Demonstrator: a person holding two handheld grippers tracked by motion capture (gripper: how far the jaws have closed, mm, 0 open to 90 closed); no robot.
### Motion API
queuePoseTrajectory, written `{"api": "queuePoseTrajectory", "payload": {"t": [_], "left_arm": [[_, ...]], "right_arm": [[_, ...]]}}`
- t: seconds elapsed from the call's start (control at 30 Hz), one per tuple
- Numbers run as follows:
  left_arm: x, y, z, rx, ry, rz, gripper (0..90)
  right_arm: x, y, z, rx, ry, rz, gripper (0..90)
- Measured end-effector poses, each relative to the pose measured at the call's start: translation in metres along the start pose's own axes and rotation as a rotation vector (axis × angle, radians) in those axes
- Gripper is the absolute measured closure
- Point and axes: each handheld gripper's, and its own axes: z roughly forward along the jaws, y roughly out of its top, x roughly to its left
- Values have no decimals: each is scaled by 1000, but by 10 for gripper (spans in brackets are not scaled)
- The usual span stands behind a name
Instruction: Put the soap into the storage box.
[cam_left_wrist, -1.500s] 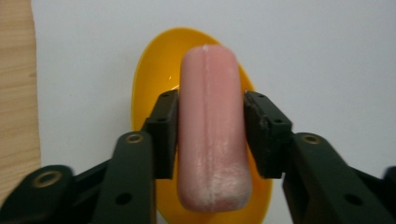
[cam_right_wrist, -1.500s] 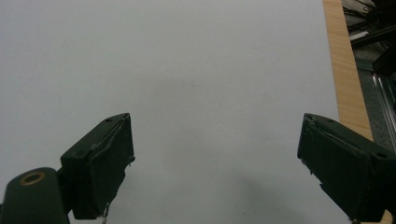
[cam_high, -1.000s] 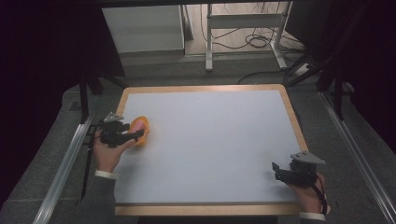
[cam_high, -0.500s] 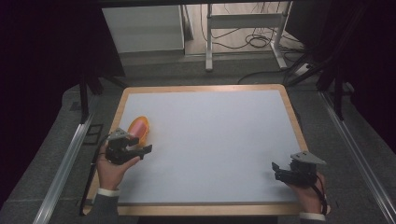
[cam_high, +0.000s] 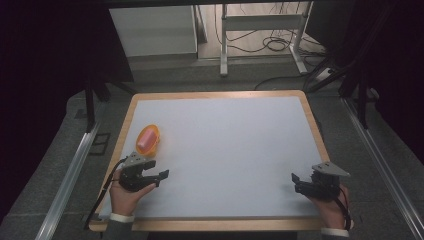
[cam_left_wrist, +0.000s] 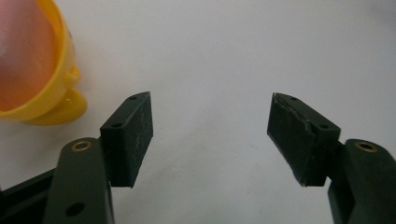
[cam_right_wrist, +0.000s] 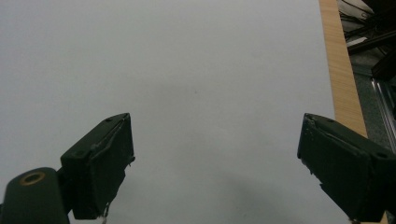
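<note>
One yellow bowl (cam_high: 148, 139), one pink lump (cam_high: 146, 141), two claws: left claw (cam_high: 159, 177), right claw (cam_high: 296, 183)

The small yellow plastic bowl (cam_left_wrist: 44, 88) with something pink inside gets cropped by the left gripper view's top-left corner — the pink thing's blurry, can't identify it.

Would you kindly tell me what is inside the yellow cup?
The yellow cup lies on the white table with a pink object inside; the cup's bottom stays covered.

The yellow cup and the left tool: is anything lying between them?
Nothing: in the high view only bare white table separates the yellow cup from the left tool.
</note>
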Motion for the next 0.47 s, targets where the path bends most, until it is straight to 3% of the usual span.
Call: {"api": "queuePoseTrajectory", "payload": {"t": [0.27, 0.47], "left_arm": [[-2, -2, 5, 30, 14, 19, 317], [0, -1, 3, 11, 24, 22, 316]], "right_arm": [[3, 0, 2, 3, 3, -13, 105], [2, 1, 2, 1, -1, -12, 105]]}}
